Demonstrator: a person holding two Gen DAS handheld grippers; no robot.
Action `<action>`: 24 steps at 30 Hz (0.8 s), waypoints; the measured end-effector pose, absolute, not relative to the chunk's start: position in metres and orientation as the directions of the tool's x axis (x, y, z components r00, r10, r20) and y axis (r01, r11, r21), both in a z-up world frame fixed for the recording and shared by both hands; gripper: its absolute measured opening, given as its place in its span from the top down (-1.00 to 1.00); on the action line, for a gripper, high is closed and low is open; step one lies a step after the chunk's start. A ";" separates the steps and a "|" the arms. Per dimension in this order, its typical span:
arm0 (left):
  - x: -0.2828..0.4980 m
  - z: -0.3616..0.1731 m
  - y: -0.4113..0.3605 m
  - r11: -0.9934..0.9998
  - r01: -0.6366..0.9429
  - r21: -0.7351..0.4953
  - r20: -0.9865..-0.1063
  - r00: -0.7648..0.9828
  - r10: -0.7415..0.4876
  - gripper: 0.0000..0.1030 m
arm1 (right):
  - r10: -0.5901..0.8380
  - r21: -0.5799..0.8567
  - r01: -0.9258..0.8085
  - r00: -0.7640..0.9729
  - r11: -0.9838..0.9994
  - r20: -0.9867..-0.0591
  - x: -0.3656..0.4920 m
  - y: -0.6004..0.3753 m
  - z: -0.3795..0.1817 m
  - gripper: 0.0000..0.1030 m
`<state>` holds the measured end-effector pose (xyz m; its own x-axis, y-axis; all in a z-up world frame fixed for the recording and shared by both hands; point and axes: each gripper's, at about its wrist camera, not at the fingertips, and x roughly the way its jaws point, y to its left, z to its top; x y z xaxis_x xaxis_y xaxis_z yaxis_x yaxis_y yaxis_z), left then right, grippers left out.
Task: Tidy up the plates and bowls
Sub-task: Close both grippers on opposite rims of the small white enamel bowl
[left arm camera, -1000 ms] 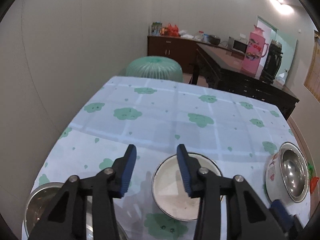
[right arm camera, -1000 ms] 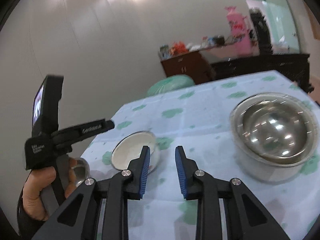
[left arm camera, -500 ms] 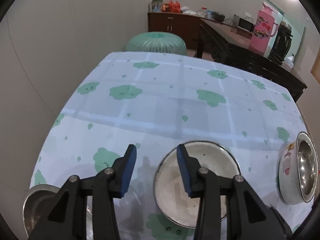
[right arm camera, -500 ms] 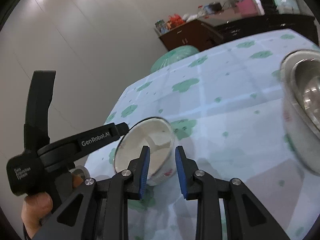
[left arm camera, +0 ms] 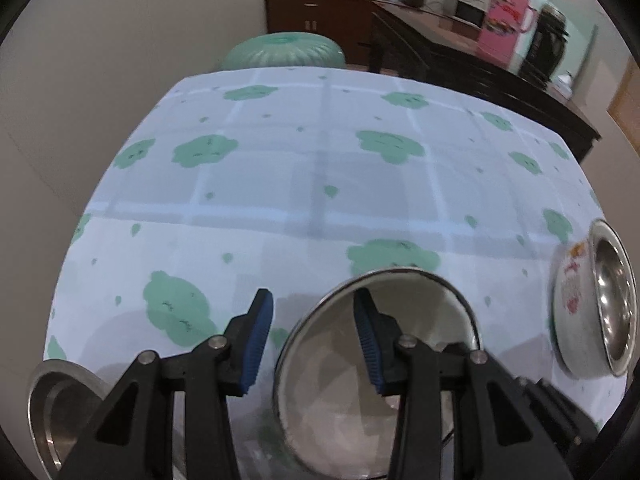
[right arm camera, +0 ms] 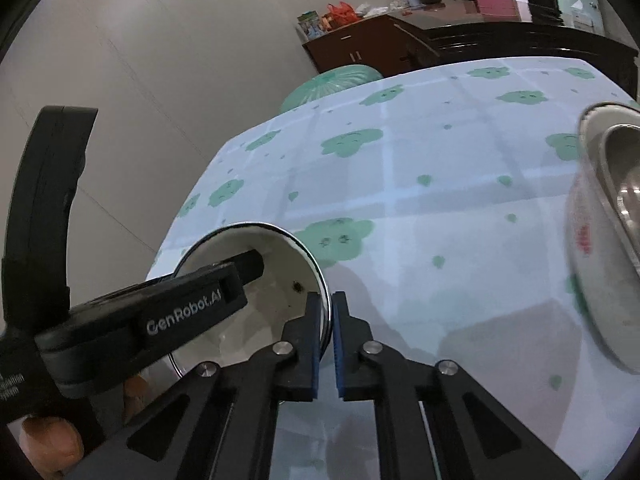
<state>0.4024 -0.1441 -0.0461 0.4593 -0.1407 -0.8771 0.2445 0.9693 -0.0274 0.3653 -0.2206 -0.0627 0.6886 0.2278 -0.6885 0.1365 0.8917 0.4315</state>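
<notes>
A white enamel bowl [left arm camera: 344,396] with a metal rim sits near the table's front edge; it also shows in the right wrist view [right arm camera: 280,272]. My left gripper [left arm camera: 314,336] is open, one finger inside the bowl, the other outside its left wall. My right gripper [right arm camera: 326,320] is shut on the bowl's right rim. A white bowl with red print [left arm camera: 572,308] holding a steel bowl [left arm camera: 612,300] stands at the right; it also shows in the right wrist view [right arm camera: 592,248]. A steel bowl [left arm camera: 52,412] sits at the front left.
The table carries a pale blue cloth with green clouds [left arm camera: 320,168]. A green stool [left arm camera: 284,52] stands behind the table. A dark sideboard [left arm camera: 460,56] with a pink thermos [left arm camera: 508,28] lies beyond. A wall runs along the left.
Both grippers moved forward and down onto the white bowl. The left finger went inside the bowl. The right gripper closed on its rim.
</notes>
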 end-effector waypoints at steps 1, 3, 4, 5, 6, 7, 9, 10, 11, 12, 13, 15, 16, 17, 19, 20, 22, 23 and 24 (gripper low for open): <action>0.401 -0.046 -0.147 0.963 0.265 -0.048 -0.882 0.440 -0.165 0.21 | 0.214 0.418 0.143 0.688 0.897 -0.693 0.363 -0.223 -0.061 0.87; 0.398 -0.046 -0.150 0.953 0.294 -0.074 -0.888 0.416 -0.197 0.17 | 0.181 0.384 0.155 0.686 0.910 -0.705 0.356 -0.231 -0.055 0.87; 0.395 -0.045 -0.155 0.945 0.316 -0.081 -0.890 0.405 -0.211 0.17 | 0.173 0.377 0.161 0.682 0.912 -0.710 0.353 -0.235 -0.054 0.87; 0.393 -0.045 -0.159 0.940 0.333 -0.080 -0.892 0.397 -0.217 0.17 | 0.166 0.376 0.173 0.679 0.910 -0.715 0.348 -0.242 -0.052 0.87; 0.389 -0.045 -0.163 0.933 0.351 -0.076 -0.893 0.392 -0.220 0.17 | 0.161 0.375 0.183 0.677 0.909 -0.719 0.345 -0.248 -0.052 0.87; 0.385 -0.045 -0.169 0.924 0.377 -0.063 -0.894 0.390 -0.220 0.17 | 0.156 0.376 0.192 0.674 0.907 -0.722 0.341 -0.254 -0.052 0.87; 0.378 -0.044 -0.178 0.910 0.412 -0.044 -0.893 0.392 -0.220 0.17 | 0.157 0.382 0.197 0.677 0.903 -0.719 0.333 -0.265 -0.050 0.86; 0.374 -0.044 -0.183 0.902 0.430 -0.037 -0.893 0.391 -0.223 0.17 | 0.154 0.385 0.201 0.682 0.901 -0.715 0.328 -0.270 -0.050 0.86; 0.372 -0.045 -0.186 0.898 0.439 -0.028 -0.893 0.392 -0.220 0.19 | 0.149 0.385 0.205 0.686 0.900 -0.713 0.324 -0.274 -0.050 0.86; 0.370 -0.045 -0.189 0.894 0.447 -0.015 -0.893 0.396 -0.213 0.24 | 0.144 0.383 0.207 0.688 0.900 -0.711 0.320 -0.277 -0.052 0.86; 0.368 -0.047 -0.192 0.890 0.456 0.001 -0.893 0.401 -0.204 0.29 | 0.144 0.384 0.207 0.690 0.900 -0.710 0.319 -0.278 -0.054 0.86; 0.364 -0.050 -0.196 0.887 0.462 0.015 -0.892 0.407 -0.196 0.44 | 0.152 0.398 0.208 0.695 0.894 -0.703 0.317 -0.281 -0.058 0.86; 0.363 -0.051 -0.198 0.885 0.464 0.023 -0.891 0.411 -0.192 0.46 | 0.157 0.406 0.208 0.696 0.890 -0.701 0.317 -0.282 -0.058 0.84; 0.361 -0.051 -0.199 0.885 0.464 0.028 -0.888 0.419 -0.192 0.49 | 0.163 0.414 0.208 0.697 0.886 -0.698 0.316 -0.283 -0.058 0.82; 0.357 -0.050 -0.200 0.886 0.463 0.037 -0.880 0.436 -0.191 0.50 | 0.166 0.422 0.210 0.700 0.882 -0.695 0.315 -0.284 -0.059 0.81; 0.355 -0.050 -0.201 0.886 0.461 0.044 -0.875 0.445 -0.188 0.52 | 0.163 0.418 0.209 0.700 0.884 -0.695 0.314 -0.283 -0.059 0.81; 0.350 -0.051 -0.203 0.885 0.462 0.061 -0.868 0.463 -0.182 0.59 | 0.149 0.396 0.203 0.700 0.896 -0.698 0.313 -0.279 -0.058 0.81; 0.348 -0.051 -0.204 0.884 0.461 0.071 -0.866 0.469 -0.175 0.64 | 0.141 0.383 0.200 0.701 0.902 -0.699 0.312 -0.277 -0.058 0.81; 0.347 -0.052 -0.204 0.885 0.460 0.078 -0.864 0.474 -0.170 0.69 | 0.133 0.367 0.195 0.701 0.909 -0.701 0.312 -0.275 -0.057 0.81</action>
